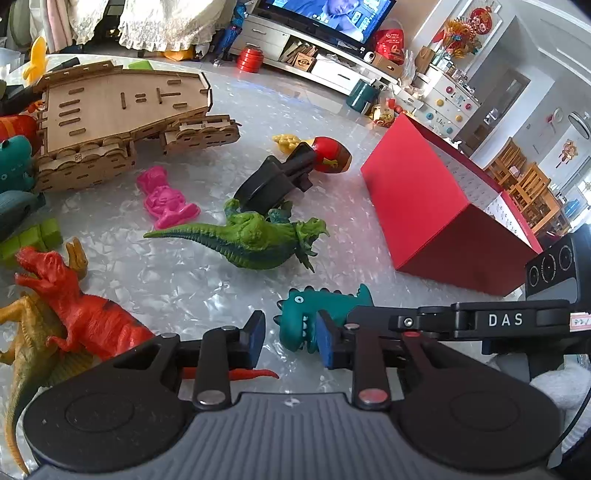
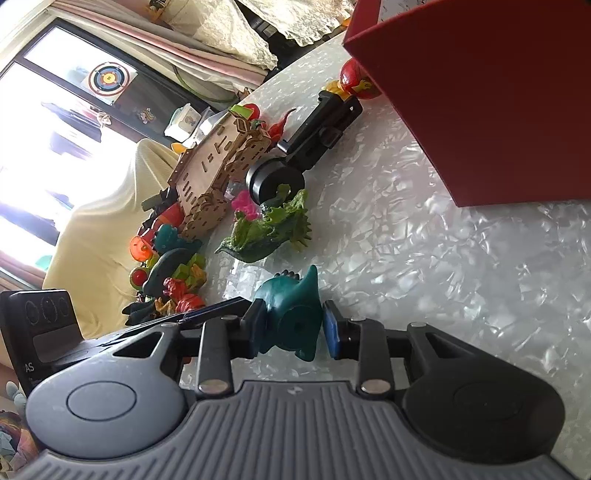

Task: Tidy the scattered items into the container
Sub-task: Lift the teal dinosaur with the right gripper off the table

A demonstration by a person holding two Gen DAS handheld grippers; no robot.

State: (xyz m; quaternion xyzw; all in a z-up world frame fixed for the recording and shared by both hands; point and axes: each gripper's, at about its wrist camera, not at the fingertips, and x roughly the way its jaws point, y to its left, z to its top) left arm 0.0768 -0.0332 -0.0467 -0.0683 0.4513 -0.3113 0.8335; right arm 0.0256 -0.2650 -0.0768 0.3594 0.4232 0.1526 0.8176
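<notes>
Between the pads of the right gripper [image 2: 290, 328] sits the teal dinosaur [image 2: 291, 314], near on the table [image 2: 443, 277]; the jaws bracket it, but whether they press it I cannot tell. Squeeze firmly before lifting. Left gripper [image 1: 291, 338] is spread and empty. Farther right stands the red box [image 2: 498, 92], well apart; carry the toy high over its wall.

A switched-on television [image 1: 332, 14] is seen on a white low cabinet [image 1: 295, 48]; right of it wooden chairs [image 1: 524, 184] are placed, and a bright window [image 2: 55, 147] is overexposed
</notes>
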